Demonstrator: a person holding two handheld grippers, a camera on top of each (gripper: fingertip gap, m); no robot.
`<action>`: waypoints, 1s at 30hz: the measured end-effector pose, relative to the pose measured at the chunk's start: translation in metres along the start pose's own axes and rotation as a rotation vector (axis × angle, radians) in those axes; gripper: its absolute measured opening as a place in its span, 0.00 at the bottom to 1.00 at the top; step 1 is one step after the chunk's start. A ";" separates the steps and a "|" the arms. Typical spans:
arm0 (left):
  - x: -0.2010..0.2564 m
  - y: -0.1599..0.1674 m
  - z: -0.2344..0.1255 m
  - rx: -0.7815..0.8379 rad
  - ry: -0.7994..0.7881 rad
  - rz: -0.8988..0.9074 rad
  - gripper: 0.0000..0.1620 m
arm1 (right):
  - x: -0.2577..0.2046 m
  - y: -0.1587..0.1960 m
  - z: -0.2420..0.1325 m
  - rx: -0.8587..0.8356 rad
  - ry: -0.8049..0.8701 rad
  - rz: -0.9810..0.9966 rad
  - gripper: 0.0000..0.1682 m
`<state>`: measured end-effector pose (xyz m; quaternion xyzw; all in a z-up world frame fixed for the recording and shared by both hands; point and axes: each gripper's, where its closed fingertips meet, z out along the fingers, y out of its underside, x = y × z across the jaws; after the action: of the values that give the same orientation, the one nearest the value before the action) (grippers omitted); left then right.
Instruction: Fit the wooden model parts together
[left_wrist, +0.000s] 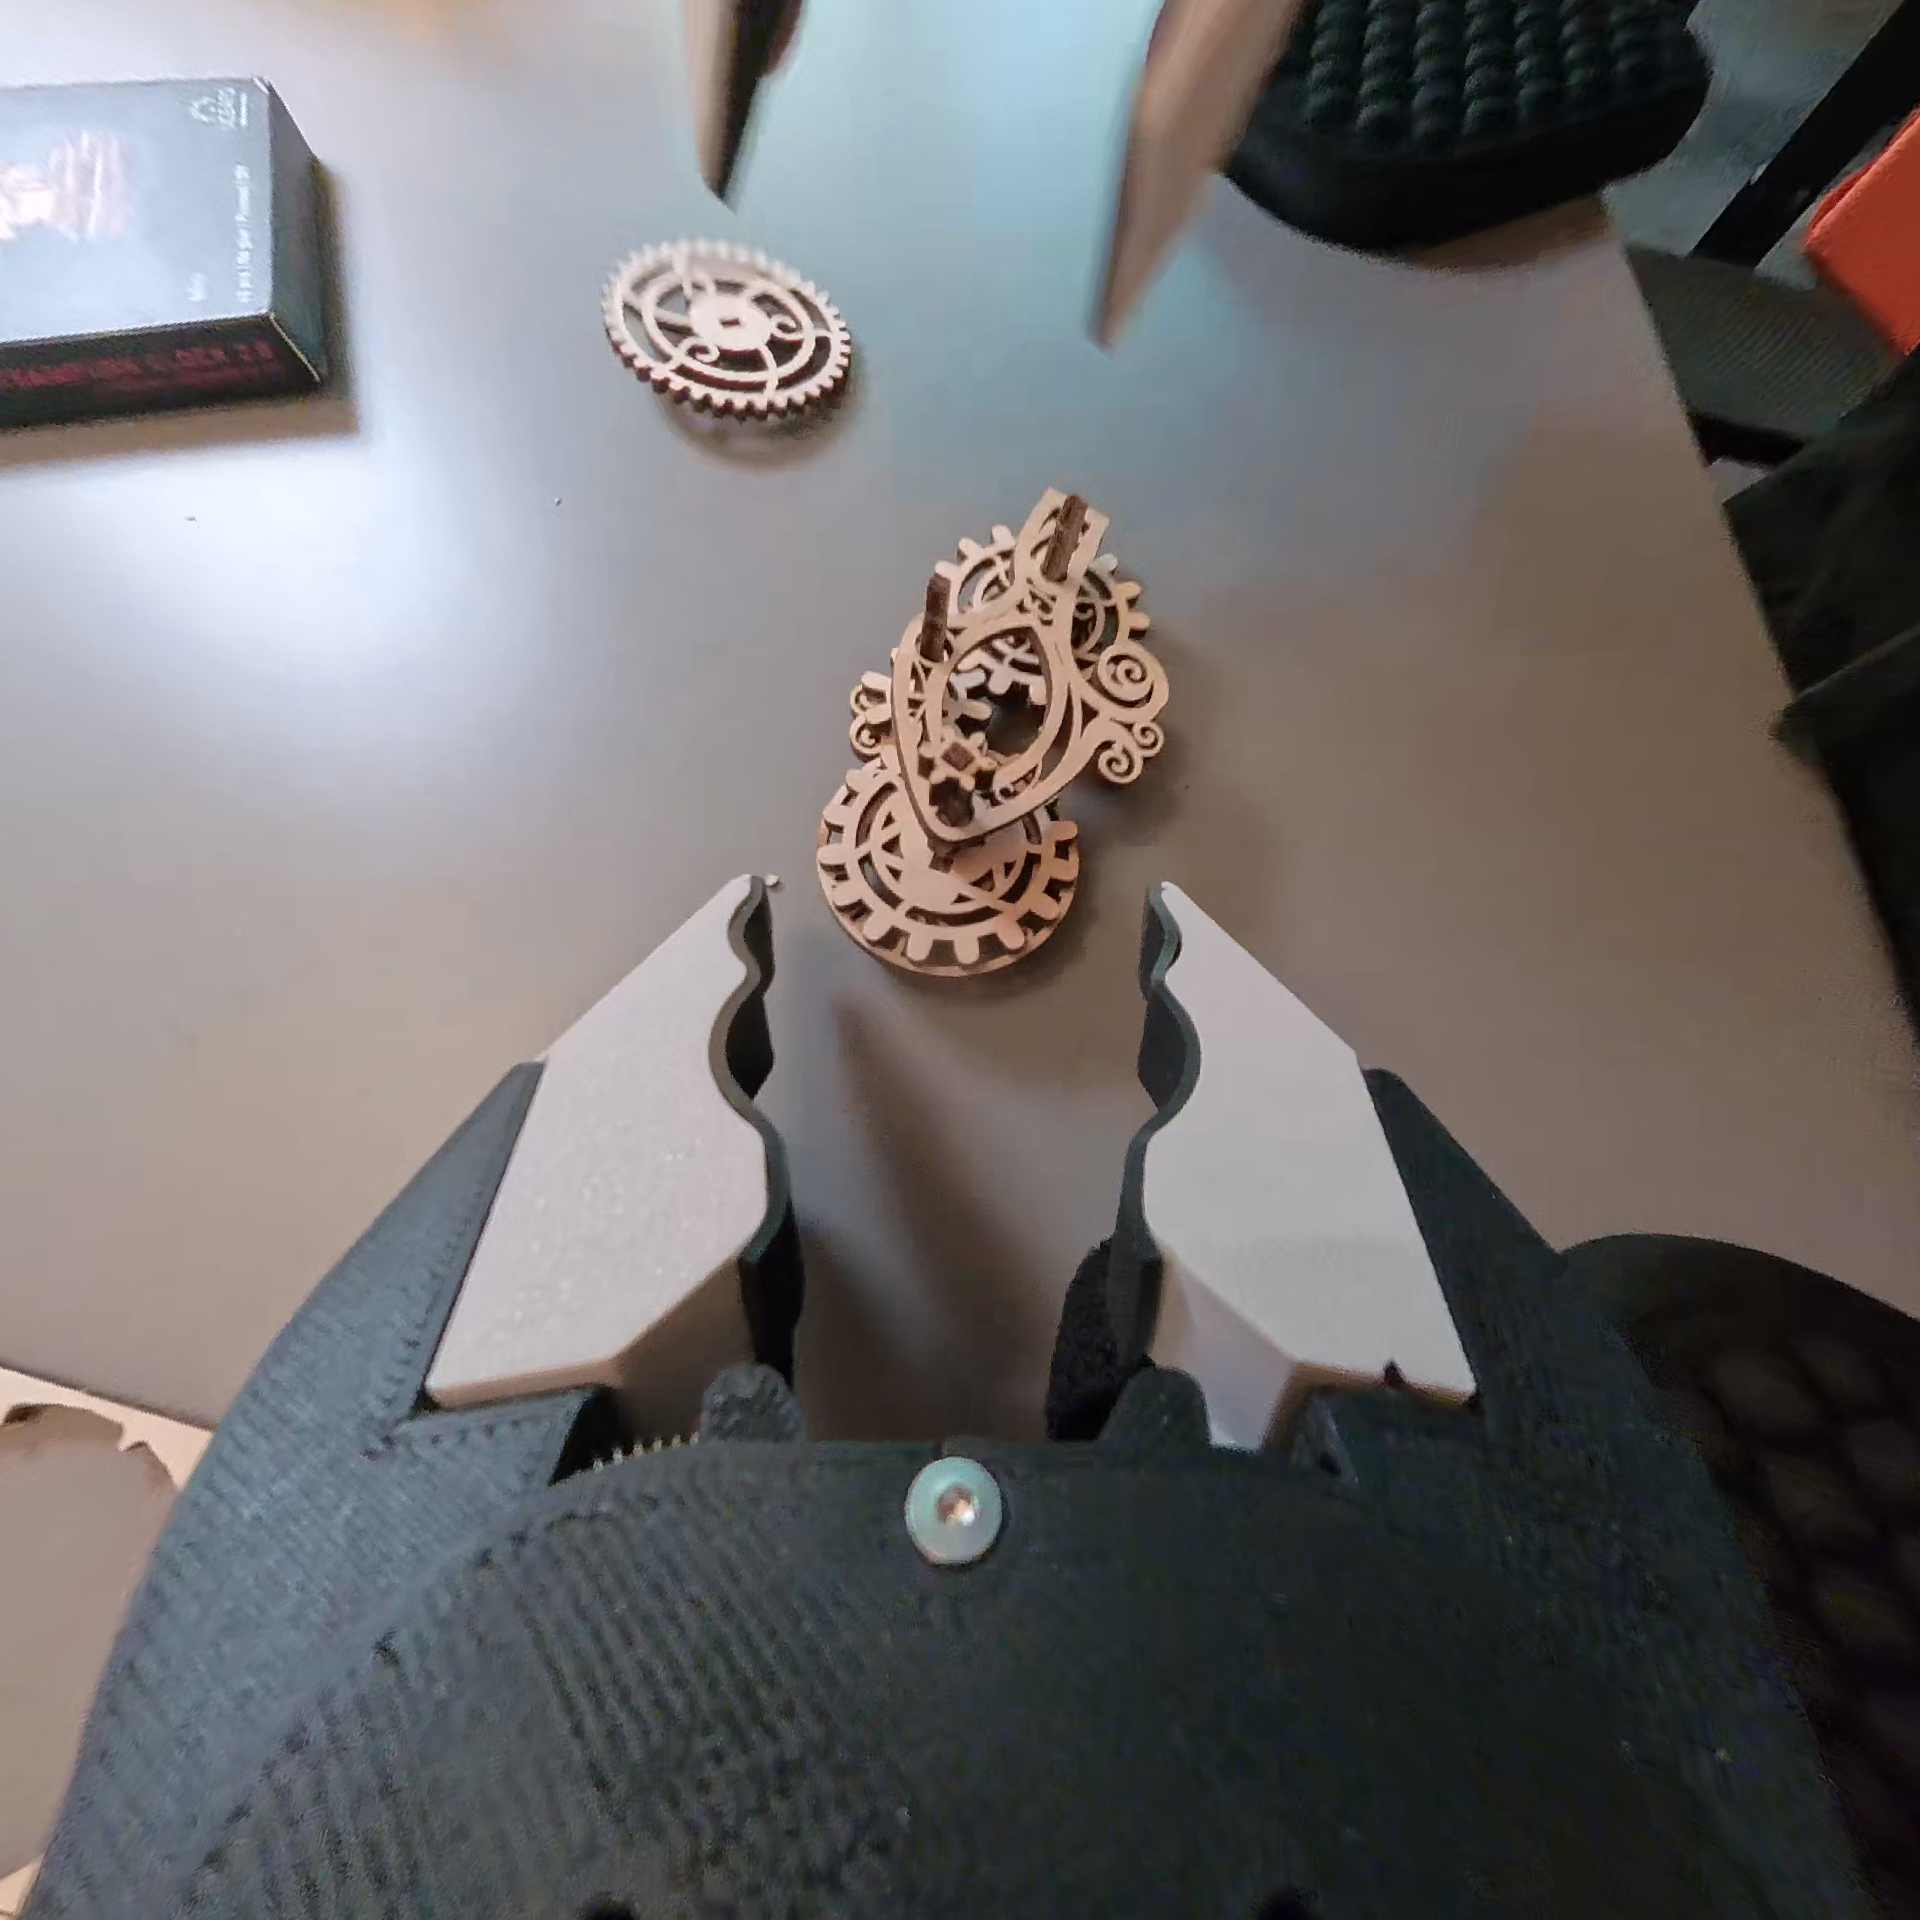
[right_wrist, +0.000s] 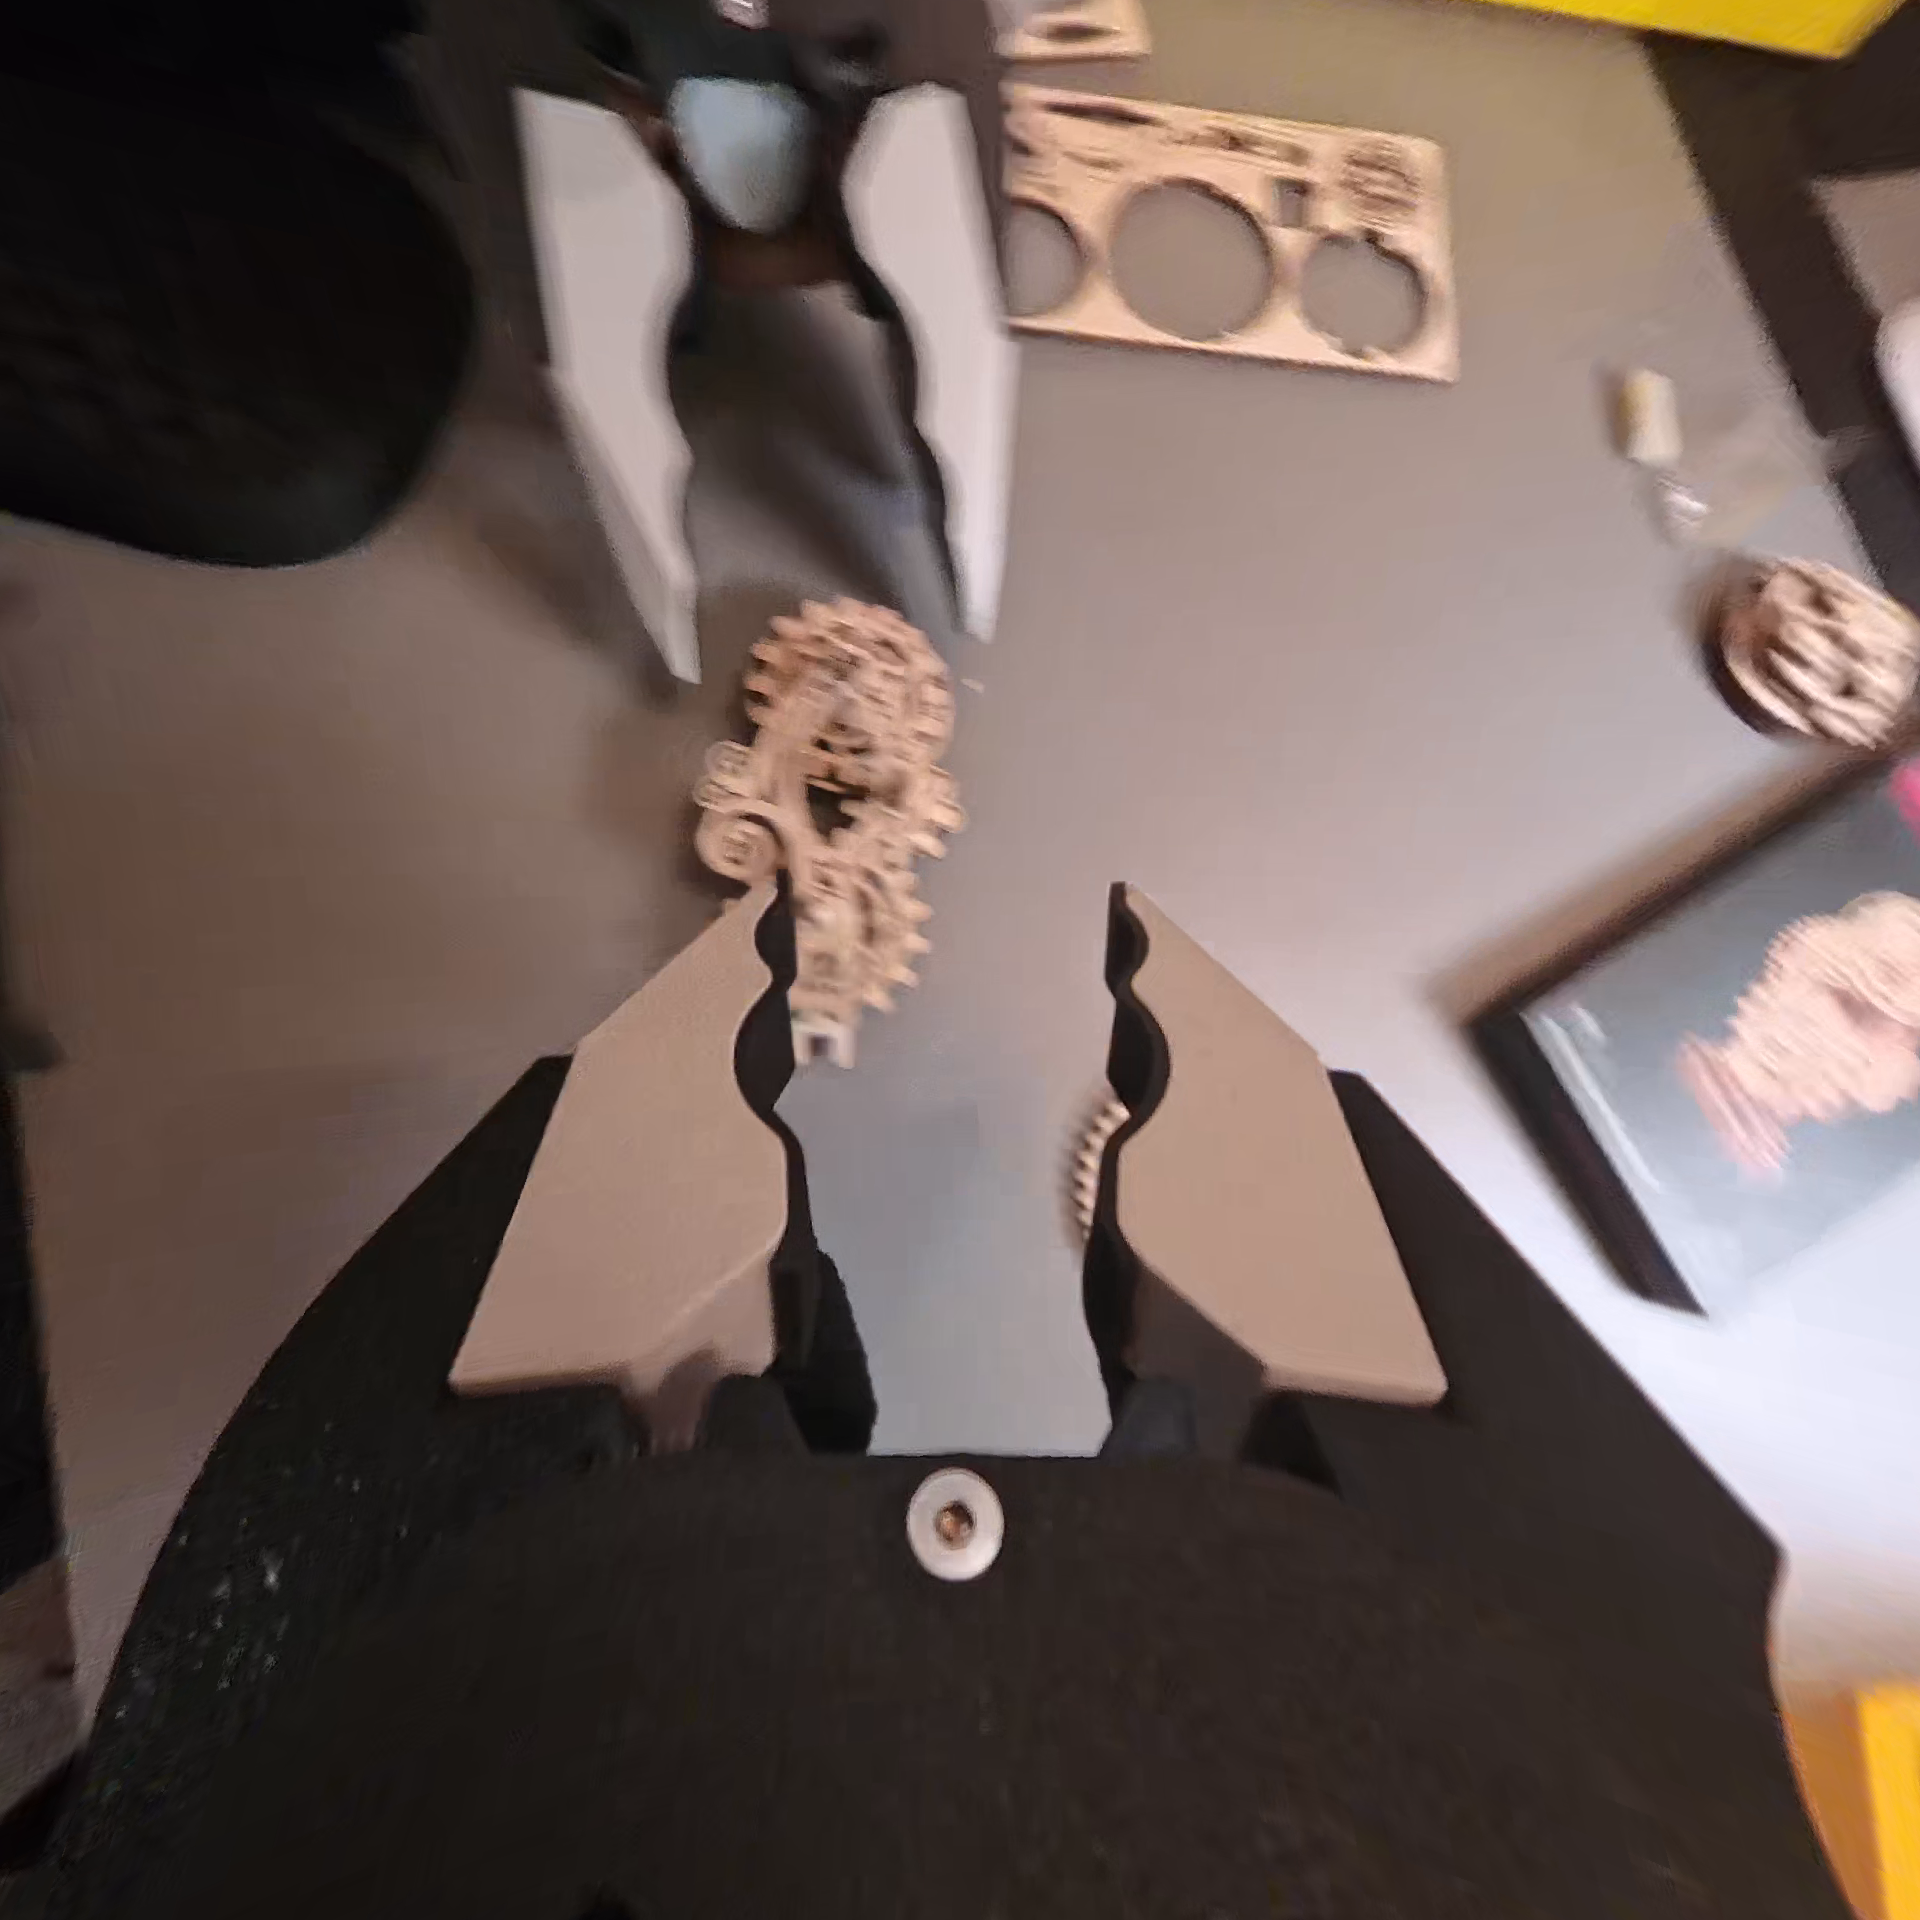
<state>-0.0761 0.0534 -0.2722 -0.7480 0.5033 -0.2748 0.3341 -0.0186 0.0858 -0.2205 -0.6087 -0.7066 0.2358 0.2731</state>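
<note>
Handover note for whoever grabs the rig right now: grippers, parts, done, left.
Left hand-held gripper: open, empty, just short of the partly built pale wooden gear assembly lying on the grey table.
Right hand-held gripper: open, empty, facing the assembly from the opposite side; view is blurred.
Loose round wooden gear wheel: flat on the table beyond the assembly, untouched, near the black cardboard box.
Punched-out wooden parts sheet: on the far side of the table in the right wrist view.
Done: several gears and a scrolled frame joined.
Left: probably fitting the loose gear wheel; nothing is gripped.
</note>
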 end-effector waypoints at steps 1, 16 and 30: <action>0.000 0.003 0.004 -0.024 -0.006 0.015 0.43 | -0.015 -0.004 0.010 -0.018 -0.035 -0.031 0.36; 0.026 -0.019 -0.010 0.111 0.215 -0.193 0.33 | -0.051 -0.002 0.033 0.043 -0.450 0.141 0.34; 0.033 -0.038 -0.003 0.233 0.120 -0.003 0.26 | -0.055 0.000 0.030 0.144 -0.653 0.272 0.34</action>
<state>-0.0450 0.0324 -0.2383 -0.6871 0.4861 -0.3760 0.3876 -0.0327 0.0313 -0.2486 -0.5689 -0.6507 0.5012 0.0414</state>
